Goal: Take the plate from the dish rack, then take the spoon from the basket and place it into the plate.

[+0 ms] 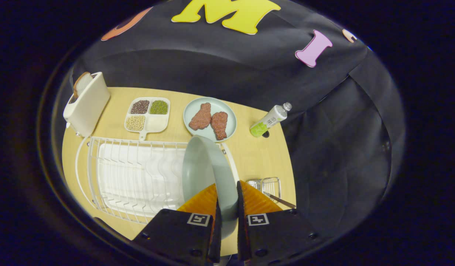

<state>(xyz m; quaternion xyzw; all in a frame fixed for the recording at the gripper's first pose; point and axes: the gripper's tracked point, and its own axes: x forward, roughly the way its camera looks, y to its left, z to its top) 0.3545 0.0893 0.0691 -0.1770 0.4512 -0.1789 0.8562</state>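
A pale green plate (203,168) stands on edge, its rim clamped between the two fingers of my gripper (226,207), which is shut on it. The plate is over the right end of the white wire dish rack (131,173); whether it still rests in the rack I cannot tell. Just right of the fingers lies a small wire basket (270,184), and a spoon (281,200) sticks out of it toward the table's right edge.
Beyond the rack sit a white toaster (86,103) with a bread slice, a divided tray of beans (148,114), a pale plate with two meat pieces (209,119) and a lying bottle (270,120). The wooden table (257,155) ends close to the right.
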